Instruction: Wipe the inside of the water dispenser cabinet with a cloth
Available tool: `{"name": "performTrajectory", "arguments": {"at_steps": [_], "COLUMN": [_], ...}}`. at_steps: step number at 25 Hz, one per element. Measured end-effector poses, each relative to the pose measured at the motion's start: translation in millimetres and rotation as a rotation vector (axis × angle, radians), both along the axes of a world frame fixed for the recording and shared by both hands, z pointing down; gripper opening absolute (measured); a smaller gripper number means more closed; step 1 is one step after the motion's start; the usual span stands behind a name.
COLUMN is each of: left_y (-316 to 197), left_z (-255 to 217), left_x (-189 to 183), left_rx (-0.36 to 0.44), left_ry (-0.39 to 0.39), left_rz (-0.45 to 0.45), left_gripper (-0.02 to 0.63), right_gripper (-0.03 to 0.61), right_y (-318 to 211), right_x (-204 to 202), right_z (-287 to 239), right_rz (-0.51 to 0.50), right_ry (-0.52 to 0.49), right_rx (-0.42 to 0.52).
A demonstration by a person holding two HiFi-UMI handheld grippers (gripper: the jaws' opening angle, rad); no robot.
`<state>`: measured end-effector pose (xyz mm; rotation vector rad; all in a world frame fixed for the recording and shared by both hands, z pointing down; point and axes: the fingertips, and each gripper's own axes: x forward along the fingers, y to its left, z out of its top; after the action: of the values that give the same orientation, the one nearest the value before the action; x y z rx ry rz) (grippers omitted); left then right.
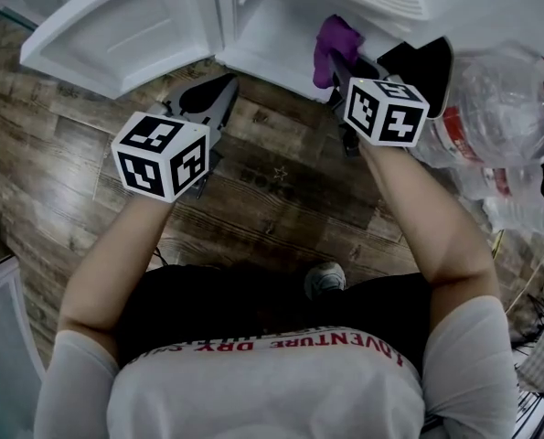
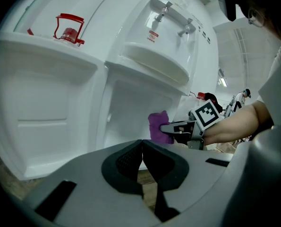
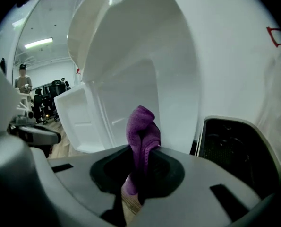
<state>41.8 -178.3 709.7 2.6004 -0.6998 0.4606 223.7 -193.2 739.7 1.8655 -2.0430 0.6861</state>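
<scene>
The white water dispenser cabinet (image 1: 272, 26) stands with its door (image 1: 116, 35) swung out to the left. A purple cloth (image 1: 334, 44) is pinched in my right gripper (image 1: 342, 69), just in front of the cabinet's lower right edge. In the right gripper view the cloth (image 3: 142, 131) sticks up between the jaws, facing the cabinet's inside (image 3: 131, 89). My left gripper (image 1: 218, 91) hovers over the floor below the door hinge, shut and holding nothing. Its view shows the jaws meeting, the open compartment (image 2: 135, 108) and the cloth (image 2: 157, 126) beyond.
A black drip tray (image 3: 230, 150) leans to the right of the cabinet. Clear plastic bags and a bottle (image 1: 491, 117) lie on the right. Wooden floor (image 1: 281, 190) runs under both arms, with my shoe (image 1: 325, 280) below. The taps (image 2: 171, 18) sit above the compartment.
</scene>
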Motion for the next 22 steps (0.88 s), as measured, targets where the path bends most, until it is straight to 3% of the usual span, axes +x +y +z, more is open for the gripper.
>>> {"name": "performTrajectory", "arguments": {"at_steps": [13,22], "left_y": [-3,-4], "left_z": [-3,-2], "left_x": [-7,-9], "left_rx": [0.01,0.005], "left_ry": [0.004,0.01], "left_rz": [-0.016,-0.019], "left_gripper": [0.028,0.028], "right_gripper": [0.063,0.063], "right_y": [-10,-13], "right_x": [-1,-4], "right_z": [-80,-85], "right_rz": [0.021,0.021], "right_ry": [-0.037,-0.018], "right_rx": [0.194,0.258]}}
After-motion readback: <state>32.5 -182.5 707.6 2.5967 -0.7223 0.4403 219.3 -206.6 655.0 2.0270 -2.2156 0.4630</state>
